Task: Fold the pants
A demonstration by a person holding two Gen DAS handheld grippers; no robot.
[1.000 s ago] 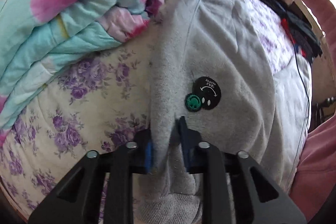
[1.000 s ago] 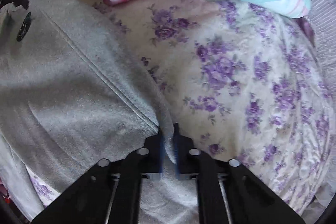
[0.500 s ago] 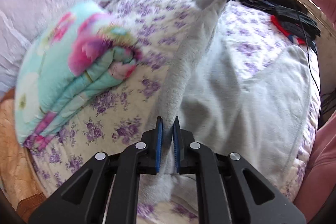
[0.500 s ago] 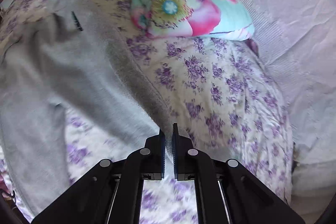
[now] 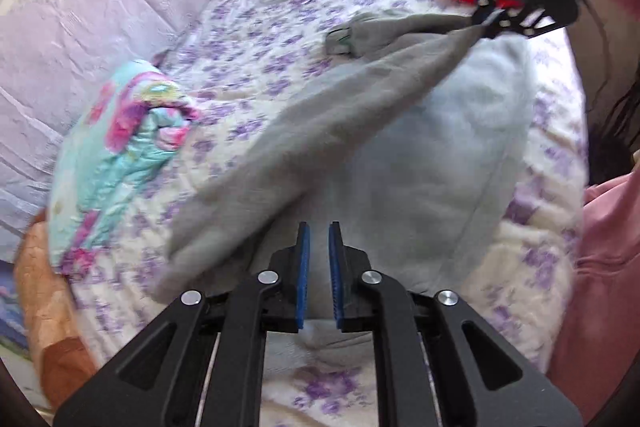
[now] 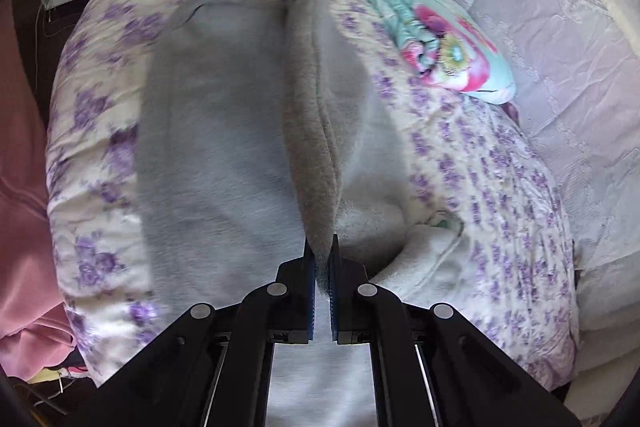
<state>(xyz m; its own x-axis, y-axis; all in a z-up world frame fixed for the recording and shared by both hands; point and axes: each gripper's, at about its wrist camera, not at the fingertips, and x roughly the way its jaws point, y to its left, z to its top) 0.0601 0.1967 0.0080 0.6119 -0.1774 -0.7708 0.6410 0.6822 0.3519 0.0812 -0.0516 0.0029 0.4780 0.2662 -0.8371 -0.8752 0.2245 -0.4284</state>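
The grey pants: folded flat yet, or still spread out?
Mid-fold. The grey pants have one edge lifted in a ridge, pinched by the right gripper.

My left gripper [image 5: 318, 259] points down over the bed, its blue pads a narrow gap apart and opening, with nothing pinched between them. Just beyond the jaws lie the grey pants [image 5: 320, 131], one fold rising from the left of the jaws up toward the far right. There my right gripper [image 5: 490, 17] pinches the pants' far end. Far left of the jaws sits a folded floral quilt [image 5: 120, 151] on the purple-flowered bedspread [image 5: 256, 39]. A pink sleeve [image 5: 608, 267] fills the right edge.
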